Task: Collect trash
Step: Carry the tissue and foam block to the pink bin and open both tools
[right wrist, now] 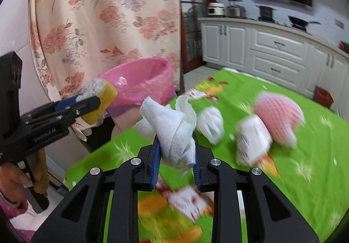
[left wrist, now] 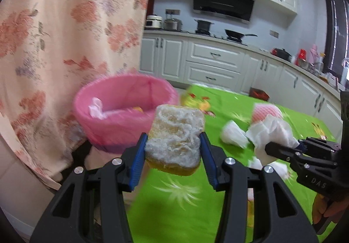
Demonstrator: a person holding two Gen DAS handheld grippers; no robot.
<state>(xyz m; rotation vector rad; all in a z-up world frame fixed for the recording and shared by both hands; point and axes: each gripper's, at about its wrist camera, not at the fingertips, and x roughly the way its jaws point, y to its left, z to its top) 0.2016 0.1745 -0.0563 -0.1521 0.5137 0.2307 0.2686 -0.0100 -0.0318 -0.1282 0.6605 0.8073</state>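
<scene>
green patterned cloth covers the counter (right wrist: 294, 155), where a pink-and-white knitted piece (right wrist: 277, 112) and a crumpled white tissue (right wrist: 210, 124) still lie, so collecting looks partly done. pink-lined round bin (left wrist: 122, 99) at the counter's far edge already holds a white scrap and something orange. left tool (left wrist: 173, 153) is part-open, clamped on a worn yellow sponge (left wrist: 176, 134) just short of the bin. right tool (right wrist: 176, 155) is pinched tight on a twisted white paper towel (right wrist: 172, 131), above the cloth.
</scene>
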